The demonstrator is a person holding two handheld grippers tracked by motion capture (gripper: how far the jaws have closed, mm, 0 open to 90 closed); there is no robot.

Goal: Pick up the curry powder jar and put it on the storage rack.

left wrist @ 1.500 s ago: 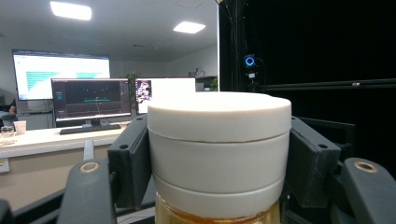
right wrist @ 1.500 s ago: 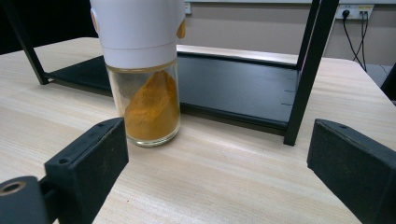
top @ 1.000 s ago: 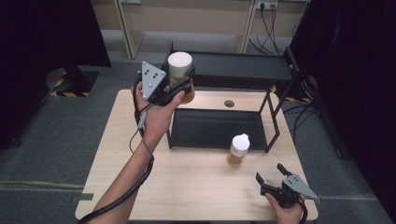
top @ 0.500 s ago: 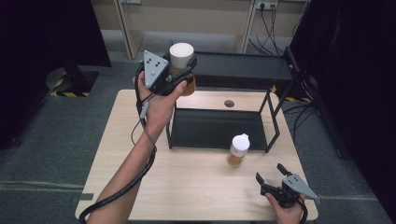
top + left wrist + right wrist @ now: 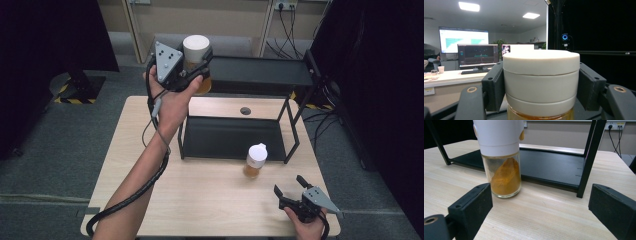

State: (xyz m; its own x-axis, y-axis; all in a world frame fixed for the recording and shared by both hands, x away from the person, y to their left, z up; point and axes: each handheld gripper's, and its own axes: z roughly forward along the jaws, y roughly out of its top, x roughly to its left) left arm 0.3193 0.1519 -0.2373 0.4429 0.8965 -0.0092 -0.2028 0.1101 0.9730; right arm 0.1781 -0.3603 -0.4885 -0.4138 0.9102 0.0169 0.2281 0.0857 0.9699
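Observation:
My left gripper (image 5: 196, 64) is shut on a glass jar (image 5: 196, 55) with a white lid and amber contents, held up in the air by the left end of the black shelf's top board (image 5: 260, 71). In the left gripper view both pads press the jar's white lid (image 5: 541, 77). A second jar (image 5: 254, 161) with a white cap and orange powder stands on the wooden table (image 5: 200, 200) in front of the shelf. My right gripper (image 5: 291, 188) rests open near the table's front right corner. In the right gripper view this jar (image 5: 502, 157) stands ahead of the open jaws, apart from them.
The black two-level shelf has a lower board (image 5: 232, 137) on the table and thin legs (image 5: 291, 131). A cable hole (image 5: 245, 110) sits in the tabletop behind it. Black curtains flank both sides. The left gripper's cable (image 5: 131, 195) trails along the forearm.
My left hand has lifted the held jar higher, up toward the shelf's top board. The right gripper and the jar on the table have stayed put.

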